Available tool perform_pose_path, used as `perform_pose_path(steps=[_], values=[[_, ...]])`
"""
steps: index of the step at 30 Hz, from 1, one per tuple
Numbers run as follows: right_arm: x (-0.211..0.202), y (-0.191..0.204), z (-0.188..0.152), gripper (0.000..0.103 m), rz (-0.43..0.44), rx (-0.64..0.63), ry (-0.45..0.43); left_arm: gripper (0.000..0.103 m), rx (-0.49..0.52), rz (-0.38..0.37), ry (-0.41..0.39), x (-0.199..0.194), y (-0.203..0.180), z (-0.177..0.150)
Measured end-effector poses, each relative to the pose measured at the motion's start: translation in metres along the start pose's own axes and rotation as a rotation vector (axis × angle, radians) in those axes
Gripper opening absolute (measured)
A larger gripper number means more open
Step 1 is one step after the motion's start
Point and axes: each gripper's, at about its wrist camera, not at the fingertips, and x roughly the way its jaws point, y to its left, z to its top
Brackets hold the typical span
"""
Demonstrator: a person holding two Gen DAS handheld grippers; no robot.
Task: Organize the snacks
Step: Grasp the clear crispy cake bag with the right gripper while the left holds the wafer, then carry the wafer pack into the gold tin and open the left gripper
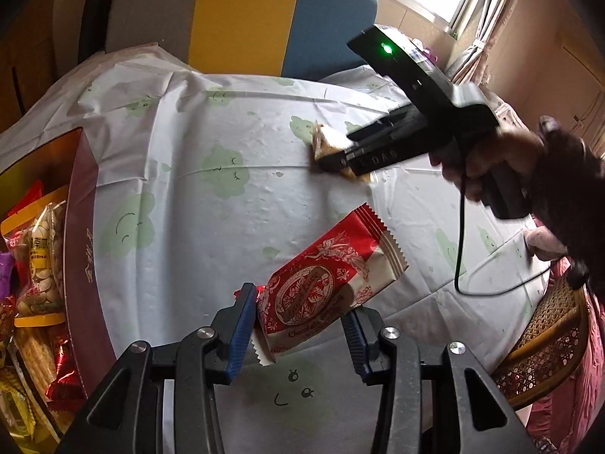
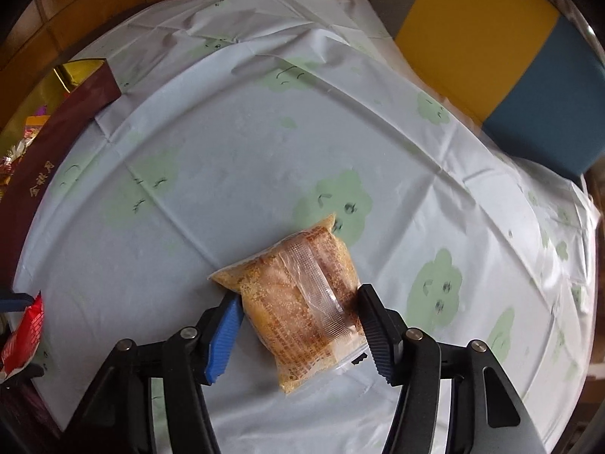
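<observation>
A maroon box (image 1: 81, 234) of mixed snacks (open, gold-lined) stands on the bench (image 1: 196, 227), well to the left of the left tongs (image 1: 300, 335). Those tongs pinch a red packet (image 1: 325, 287) by its near end, both pads against its sides, the rest of it slanting away to the right over the cloth. Farther right, a hand (image 1: 503, 162) carries the right tongs (image 2: 302, 325). A tan packet (image 2: 302, 299) lies flat on the bench between their pads; both pads touch its sides, so they appear to grip it. Behind the bench stands a grey, yellow and blue chair (image 1: 245, 15).
</observation>
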Motion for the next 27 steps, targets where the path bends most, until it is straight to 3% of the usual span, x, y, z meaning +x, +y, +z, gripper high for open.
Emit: perform_pose_path(steps=[13,27], values=[[-0.031,0.054,-0.072,0.061,0.02,0.162,-0.066,0.045,-0.048,0.096,-0.105,-0.047,0.009,0.0],[-0.028,0.063,-0.076,0.061,-0.058,0.133,-0.107,0.045,-0.142,0.285,-0.208,-0.105,0.041,-0.016]])
